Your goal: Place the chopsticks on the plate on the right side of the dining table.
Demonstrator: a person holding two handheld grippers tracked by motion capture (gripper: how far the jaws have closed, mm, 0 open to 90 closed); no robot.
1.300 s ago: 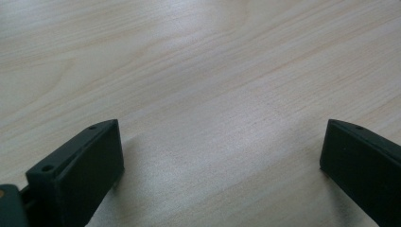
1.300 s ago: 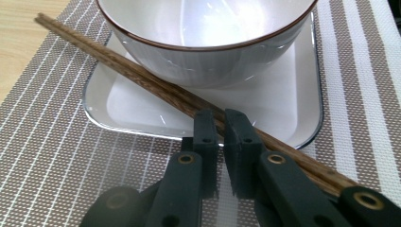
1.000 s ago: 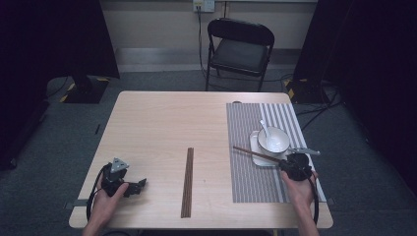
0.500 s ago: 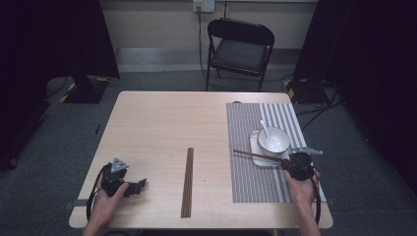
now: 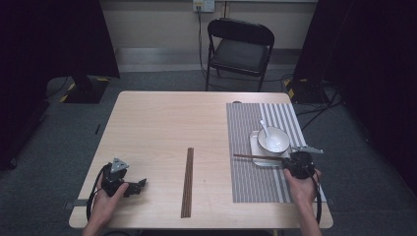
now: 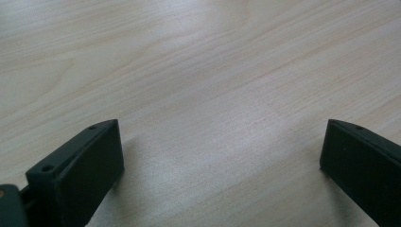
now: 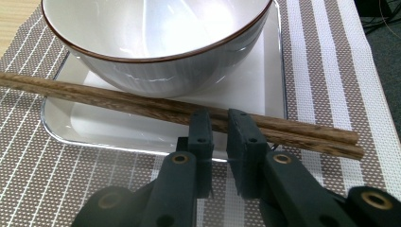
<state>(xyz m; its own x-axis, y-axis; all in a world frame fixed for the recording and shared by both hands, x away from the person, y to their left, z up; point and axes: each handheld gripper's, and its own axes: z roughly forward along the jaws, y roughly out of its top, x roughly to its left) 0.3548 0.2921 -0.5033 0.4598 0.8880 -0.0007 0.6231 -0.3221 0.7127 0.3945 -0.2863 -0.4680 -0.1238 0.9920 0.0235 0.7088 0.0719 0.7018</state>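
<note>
dark wooden chopsticks (image 7: 189, 111), one pair, lie across the near edge of a square white plate (image 7: 265, 90), just in front of a white bowl (image 7: 156, 47) with a brown rim that stands on the plate. in the right gripper view the right gripper (image 7: 220, 137) sits at the lower middle of the frame, its fingers (image 7: 201, 135) drawn close with a narrow gap, their tips right at the chopsticks; they have just been opening a little, and whether they touch the wood cannot be told. in the high view this gripper (image 5: 289, 160) is at the right of the frame, over a striped placemat (image 5: 255, 182), with the chopsticks (image 5: 258, 157) pointing left from it and a white spoon (image 5: 264, 129) in the bowl (image 5: 275, 142).

a second pair of chopsticks (image 5: 187, 182) lies lengthwise on the light wood tabletop (image 5: 162, 123), at lower centre, apart from both hands.

at lower left, the left gripper (image 5: 136, 186) rests low over bare tabletop; in its own view its fingers (image 6: 80, 165) are spread wide with nothing between them.
</note>
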